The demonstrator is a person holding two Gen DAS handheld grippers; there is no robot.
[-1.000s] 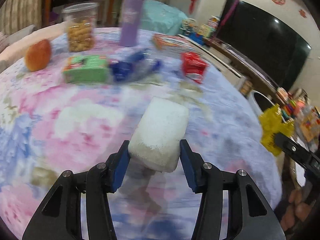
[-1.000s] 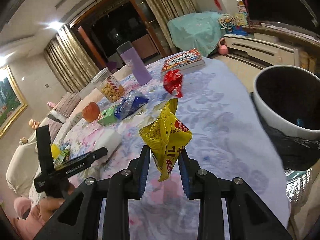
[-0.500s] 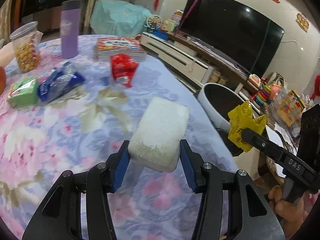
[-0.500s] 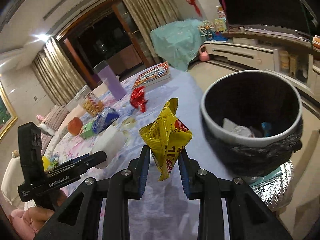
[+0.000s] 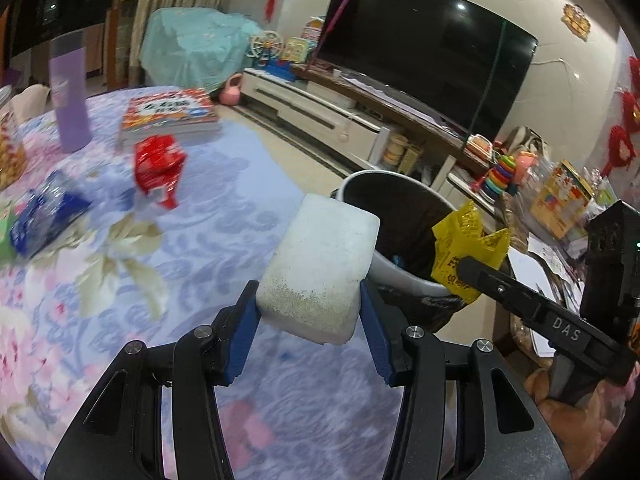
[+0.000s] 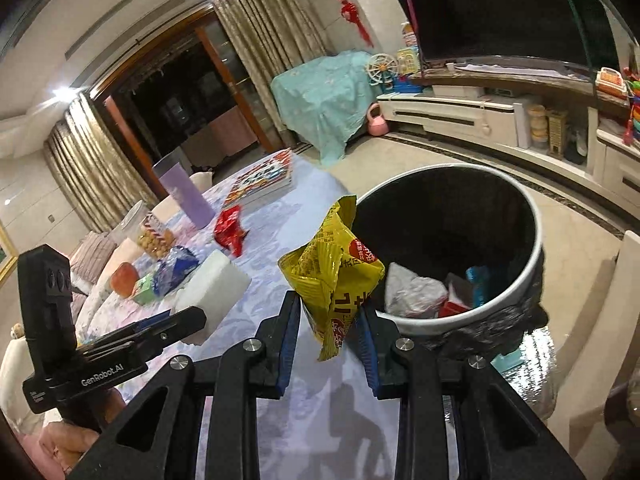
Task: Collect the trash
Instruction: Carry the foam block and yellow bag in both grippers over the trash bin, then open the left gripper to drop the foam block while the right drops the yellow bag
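White foam block [image 5: 320,264] sits clamped in the left gripper [image 5: 310,320] over the table [image 5: 224,208] edge, just before the bin [image 5: 404,240]. From the right wrist, the right gripper [image 6: 330,332] is closed on a yellow wrapper [image 6: 332,276] beside the bin [image 6: 532,248], which holds trash [image 6: 416,292].

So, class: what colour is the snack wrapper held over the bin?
Yellow, with red and black print; the snack wrapper shows best in the right wrist view.
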